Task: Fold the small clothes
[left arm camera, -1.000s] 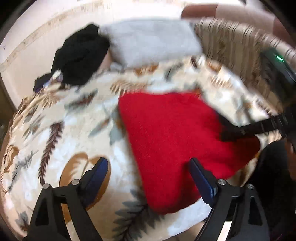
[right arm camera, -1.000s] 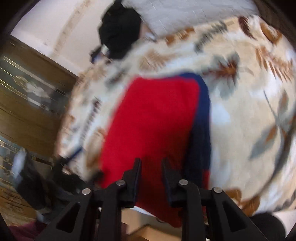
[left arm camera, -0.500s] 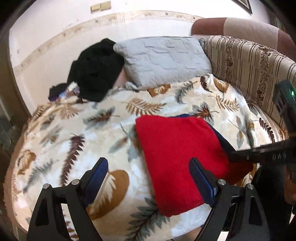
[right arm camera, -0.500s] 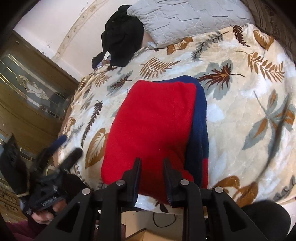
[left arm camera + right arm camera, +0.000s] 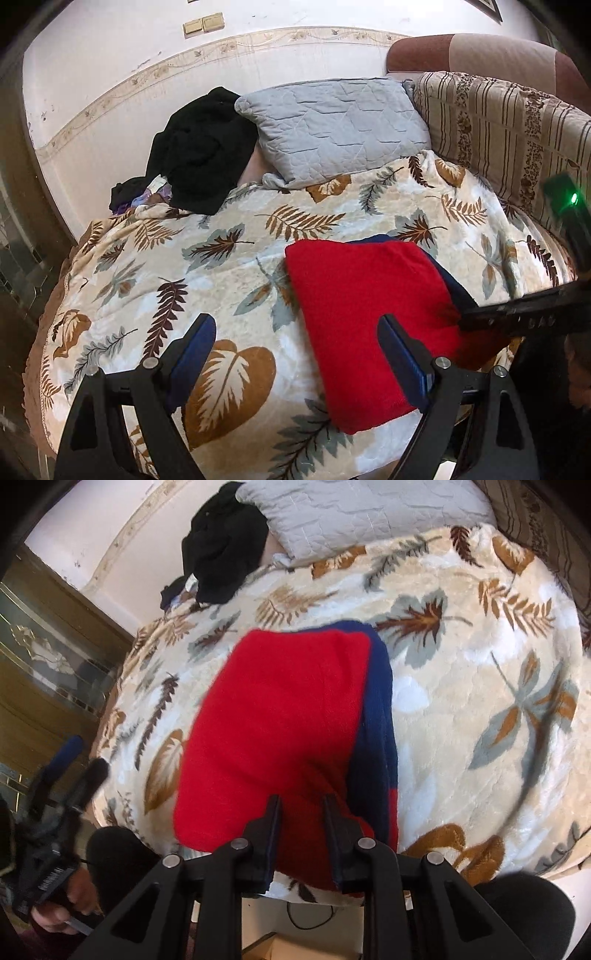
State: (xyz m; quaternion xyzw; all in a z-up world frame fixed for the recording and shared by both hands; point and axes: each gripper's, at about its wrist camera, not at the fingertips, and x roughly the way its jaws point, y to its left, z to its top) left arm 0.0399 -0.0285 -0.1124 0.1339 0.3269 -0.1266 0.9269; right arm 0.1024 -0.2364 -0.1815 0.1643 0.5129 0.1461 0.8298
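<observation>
Nearest to me, my left gripper (image 5: 295, 350) hangs above the bed with its blue pads (image 5: 194, 343) spread wide and nothing between them; below lies only the leaf-print blanket (image 5: 221, 266). My right gripper (image 5: 301, 805) stands over the near edge of the red garment (image 5: 280, 720), jaws narrowed to a small gap. I see no cloth pinched between them, so I log it as slightly open and empty. The red garment lies folded flat on the blanket, near the front edge of the bed. A navy layer (image 5: 376, 709) shows along its right side and far edge, seemingly underneath. Farther back, a grey quilted pillow (image 5: 332, 125) leans at the head. Just left of it sits a heap of black clothing (image 5: 203, 151) against the wall.
</observation>
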